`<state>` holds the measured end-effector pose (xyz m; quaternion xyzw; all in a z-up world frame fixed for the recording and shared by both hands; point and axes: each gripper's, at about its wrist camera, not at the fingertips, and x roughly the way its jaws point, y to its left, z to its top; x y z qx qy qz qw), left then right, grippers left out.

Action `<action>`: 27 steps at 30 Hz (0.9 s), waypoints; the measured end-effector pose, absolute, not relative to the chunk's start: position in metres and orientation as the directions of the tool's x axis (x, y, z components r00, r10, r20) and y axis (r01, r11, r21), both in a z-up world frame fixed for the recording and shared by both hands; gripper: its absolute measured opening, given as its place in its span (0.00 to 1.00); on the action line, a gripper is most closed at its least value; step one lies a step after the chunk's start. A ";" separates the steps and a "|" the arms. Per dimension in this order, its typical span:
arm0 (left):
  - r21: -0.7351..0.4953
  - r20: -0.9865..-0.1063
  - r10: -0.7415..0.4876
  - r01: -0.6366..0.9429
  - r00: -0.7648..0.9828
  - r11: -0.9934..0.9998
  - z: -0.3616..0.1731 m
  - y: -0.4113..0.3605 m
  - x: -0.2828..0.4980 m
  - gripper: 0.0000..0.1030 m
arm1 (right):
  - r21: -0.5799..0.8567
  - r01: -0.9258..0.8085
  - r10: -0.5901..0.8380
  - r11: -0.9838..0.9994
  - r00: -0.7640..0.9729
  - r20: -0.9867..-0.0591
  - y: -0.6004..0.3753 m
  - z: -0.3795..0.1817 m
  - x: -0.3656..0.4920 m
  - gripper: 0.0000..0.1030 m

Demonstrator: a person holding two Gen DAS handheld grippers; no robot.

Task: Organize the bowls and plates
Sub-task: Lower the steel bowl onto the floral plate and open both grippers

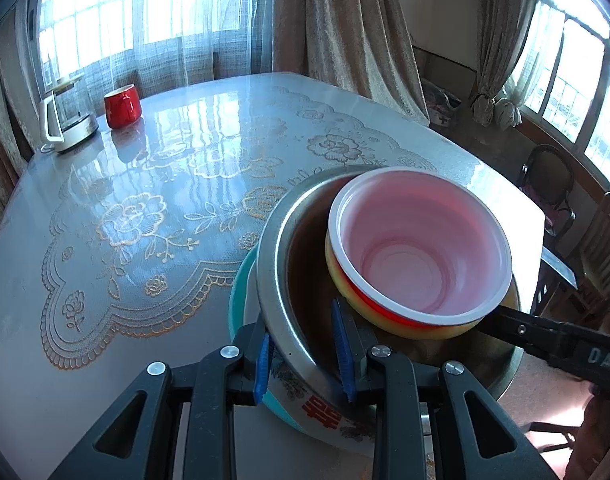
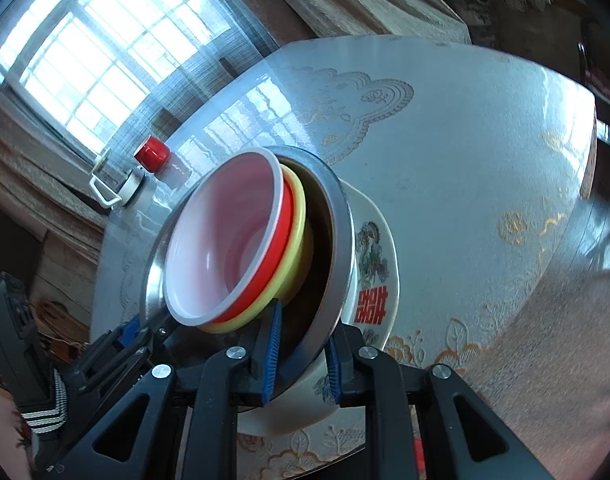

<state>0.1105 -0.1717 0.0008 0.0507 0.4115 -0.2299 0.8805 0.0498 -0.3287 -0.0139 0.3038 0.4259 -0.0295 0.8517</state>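
A stack sits at the table's near edge: a white plate (image 2: 379, 264) with a red character and a teal underside (image 1: 238, 300), a steel bowl (image 1: 273, 272) on it, and inside that a yellow bowl (image 1: 339, 276) holding a red bowl with a white-pink inside (image 1: 421, 240). My left gripper (image 1: 305, 354) is shut on the steel bowl's rim, one finger inside and one outside. My right gripper (image 2: 301, 354) grips the steel bowl's rim (image 2: 337, 256) on the opposite side, also shut. The nested bowls (image 2: 225, 248) lean to one side of the steel bowl.
A round table with a lace-pattern cover (image 1: 153, 216) stretches away. A red mug (image 1: 122, 105) and a glass kettle with a white handle (image 1: 67, 120) stand at the far left. Curtains and windows lie behind; dark chairs (image 1: 553, 184) stand at the right.
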 end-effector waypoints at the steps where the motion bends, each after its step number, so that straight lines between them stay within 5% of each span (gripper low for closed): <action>1: -0.106 -0.749 -0.366 0.445 0.553 0.889 0.001 -0.171 0.111 0.28 | 0.502 0.309 0.215 0.808 0.637 -0.740 -0.330 -0.013 0.049 0.25; 11: -0.086 -0.736 -0.357 0.443 0.576 0.892 0.006 -0.166 0.103 0.26 | 0.505 0.303 0.207 0.808 0.656 -0.726 -0.333 -0.016 0.042 0.16; 22: -0.100 -0.725 -0.366 0.436 0.583 0.894 0.007 -0.163 0.102 0.28 | 0.472 0.302 0.164 0.828 0.675 -0.719 -0.332 -0.013 0.042 0.20; 24: -0.090 -0.715 -0.365 0.439 0.596 0.894 0.009 -0.160 0.099 0.31 | 0.479 0.293 0.163 0.827 0.692 -0.704 -0.333 -0.010 0.038 0.28; 27: -0.069 -0.709 -0.344 0.424 0.616 0.903 0.012 -0.153 0.094 0.53 | 0.458 0.295 0.126 0.839 0.714 -0.689 -0.331 -0.003 0.030 0.34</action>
